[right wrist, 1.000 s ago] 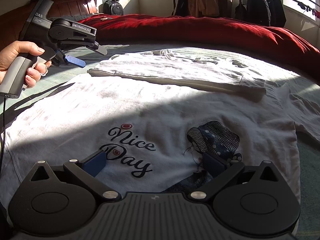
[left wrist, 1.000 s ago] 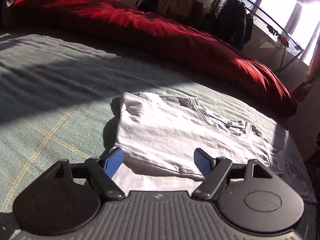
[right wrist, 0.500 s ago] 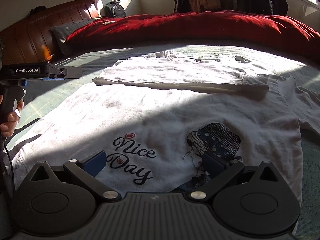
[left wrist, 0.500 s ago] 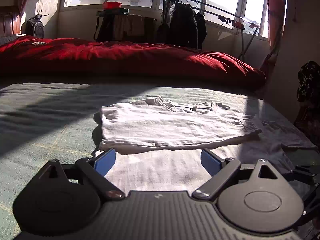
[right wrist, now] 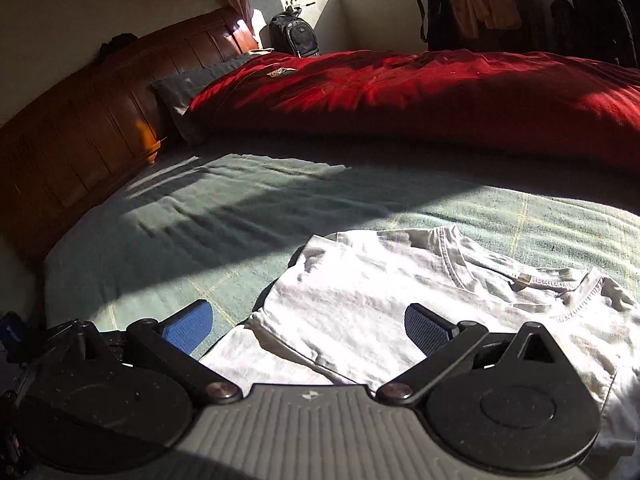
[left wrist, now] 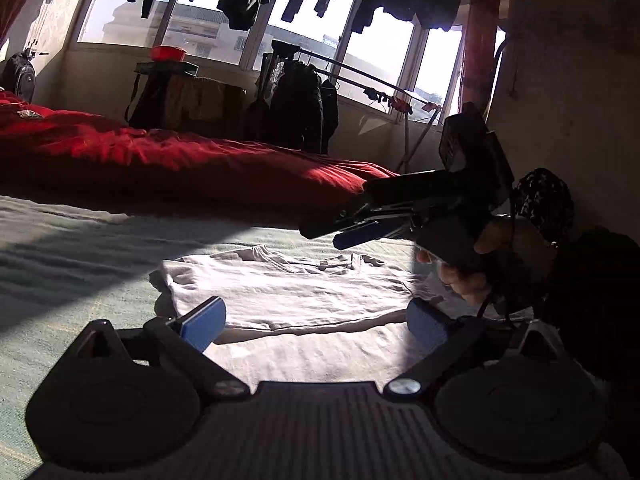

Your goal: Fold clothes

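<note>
The left gripper (left wrist: 316, 320) is opening with nothing between its jaws; the right gripper (right wrist: 308, 324) hangs spread and empty. Both hover over the white shirt (right wrist: 380, 292) on the green bed (right wrist: 200, 220). Best pinch the folded edge evenly, then smooth. Red duvet (right wrist: 420, 92) behind, sunlit windows beyond.

No lettering, label or number can be read on anything here.

Right gripper (right wrist: 306, 326) jaws apart, empty, over near-left corner of folded white T-shirt (right wrist: 400, 292) on green blanket (right wrist: 224, 216). Red duvet (right wrist: 420, 92) far; wooden headboard (right wrist: 80, 120) left.
</note>
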{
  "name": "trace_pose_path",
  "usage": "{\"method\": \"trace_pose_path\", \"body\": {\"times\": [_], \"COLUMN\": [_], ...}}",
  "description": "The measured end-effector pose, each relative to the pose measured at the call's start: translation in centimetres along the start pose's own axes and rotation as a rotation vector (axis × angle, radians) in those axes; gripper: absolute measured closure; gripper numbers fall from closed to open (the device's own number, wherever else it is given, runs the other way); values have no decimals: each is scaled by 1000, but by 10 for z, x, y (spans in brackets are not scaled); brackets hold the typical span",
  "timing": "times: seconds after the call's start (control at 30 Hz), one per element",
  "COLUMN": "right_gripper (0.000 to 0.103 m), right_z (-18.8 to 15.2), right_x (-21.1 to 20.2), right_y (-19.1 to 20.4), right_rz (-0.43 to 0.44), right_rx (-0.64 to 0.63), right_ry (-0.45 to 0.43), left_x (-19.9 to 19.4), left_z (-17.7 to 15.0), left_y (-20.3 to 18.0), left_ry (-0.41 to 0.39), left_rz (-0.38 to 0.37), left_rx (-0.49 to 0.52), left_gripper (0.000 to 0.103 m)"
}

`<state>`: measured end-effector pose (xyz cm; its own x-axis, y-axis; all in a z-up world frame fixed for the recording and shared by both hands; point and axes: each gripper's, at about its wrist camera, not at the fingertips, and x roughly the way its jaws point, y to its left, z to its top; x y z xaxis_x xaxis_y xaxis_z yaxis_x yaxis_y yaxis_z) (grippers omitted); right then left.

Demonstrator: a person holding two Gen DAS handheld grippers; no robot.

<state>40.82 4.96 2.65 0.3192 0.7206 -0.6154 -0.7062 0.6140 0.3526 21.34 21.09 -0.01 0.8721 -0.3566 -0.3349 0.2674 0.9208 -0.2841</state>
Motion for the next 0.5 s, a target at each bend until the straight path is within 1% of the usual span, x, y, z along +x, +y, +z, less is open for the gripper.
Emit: {"method": "trace_pose_path", "body": {"times": [0.07,0.13,0.23,0.4,0.47,0.5], "right_gripper": [0,0,0,0,0,0], "right_z": [17,26,34,35,33,32], "right_x": [34,65,109,163,185,194], "right_y": [1,5,11,12,7,5], "right_rz": [55,100,150,209,199,191], "right_rx": [23,13,-5,15,21,17], "right_ry": [29,70,127,180,205,203], "left_x": [-2,-4,-3,7,13,15], "left_z": [-1,-1,1,0,0,0], "left_y": [3,7,19,35,41,43], "left_ry": [9,10,3,20,30,32], "left_rz": [7,18,-6,-2,-9,-9], "left_rx": [14,14,-24,-88,-112,-122], "left_gripper": [6,6,5,5,5,5]}}
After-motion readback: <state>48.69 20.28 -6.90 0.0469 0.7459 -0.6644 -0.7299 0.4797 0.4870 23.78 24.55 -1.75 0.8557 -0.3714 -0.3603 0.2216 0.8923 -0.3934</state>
